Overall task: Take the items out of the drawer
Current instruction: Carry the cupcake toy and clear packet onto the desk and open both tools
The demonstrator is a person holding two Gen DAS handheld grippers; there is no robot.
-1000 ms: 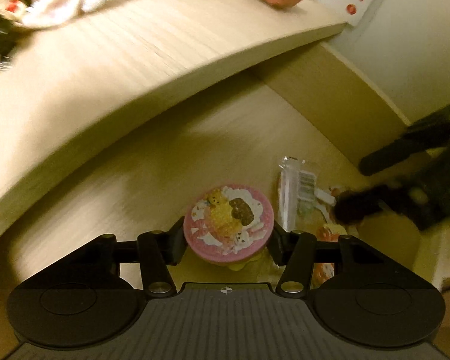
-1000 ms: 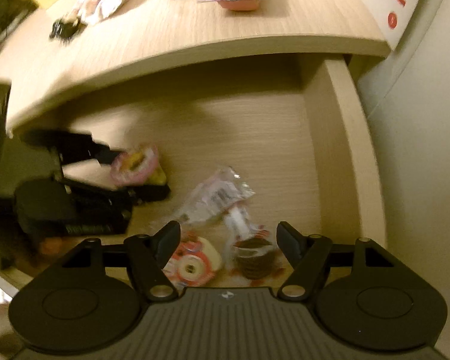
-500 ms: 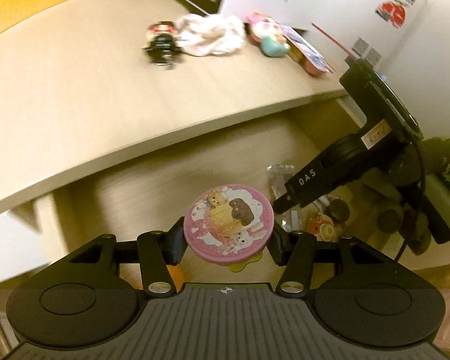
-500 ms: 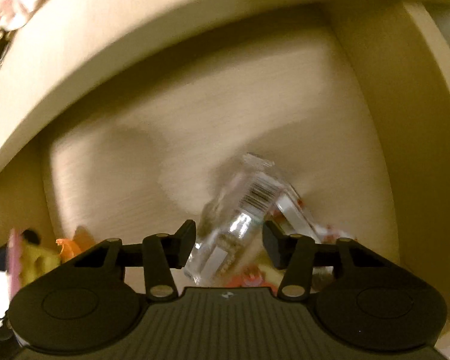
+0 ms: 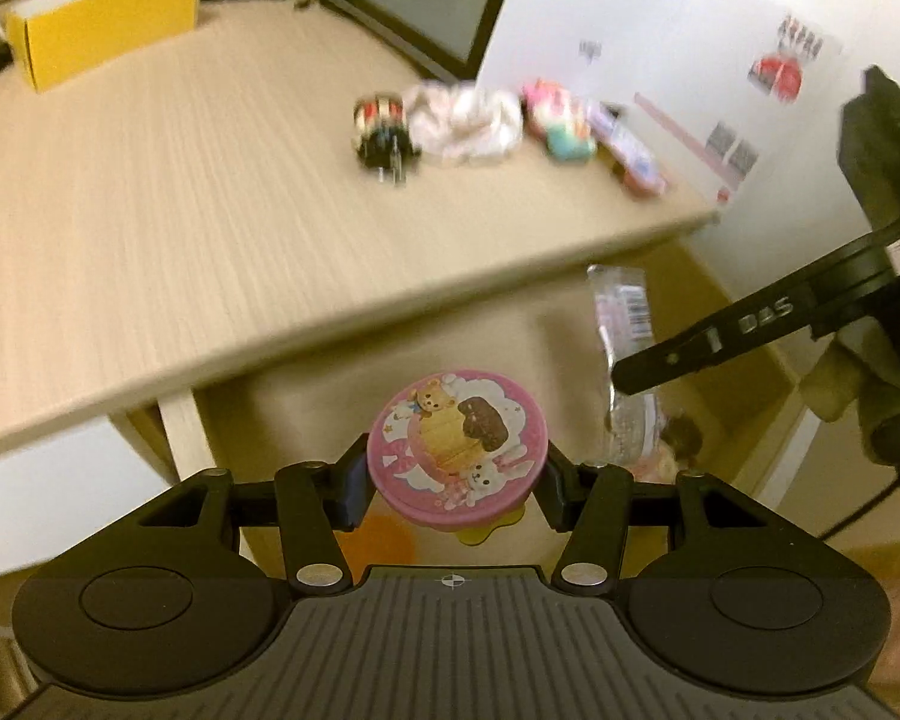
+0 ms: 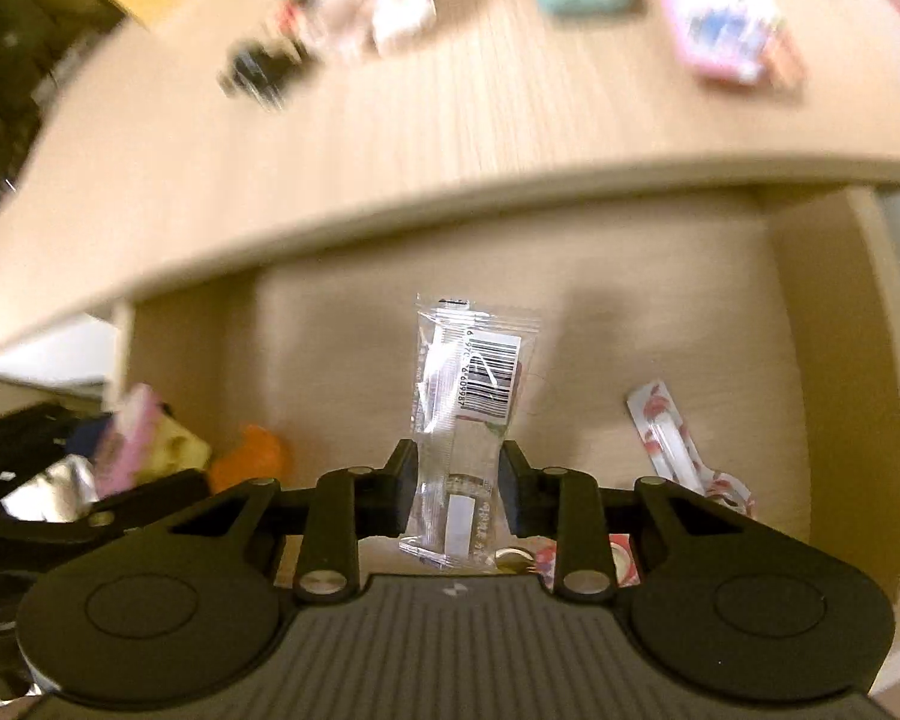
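My left gripper point(image 5: 457, 483) is shut on a round pink tin point(image 5: 457, 443) with cartoon bears on its lid, held above the open drawer point(image 5: 306, 414) near the desk edge. My right gripper point(image 6: 456, 495) is shut on a clear plastic packet point(image 6: 471, 384) with a barcode label, lifted over the drawer floor point(image 6: 342, 348). In the left wrist view the same packet point(image 5: 621, 324) hangs from the right gripper's black finger point(image 5: 708, 348). In the right wrist view the pink tin point(image 6: 123, 441) shows edge-on at the left.
On the desk top point(image 5: 168, 192) lie a yellow box point(image 5: 99, 21), a small dark figure point(image 5: 381, 132), a white cloth point(image 5: 465, 123) and colourful toys point(image 5: 561, 123). The drawer still holds a red-and-white wrapper point(image 6: 669, 438), an orange thing point(image 6: 252, 459) and small round items point(image 6: 576, 561).
The left gripper rose out of the drawer with the pink tin. The right gripper dipped, shut on the clear packet and lifted it off the drawer floor.
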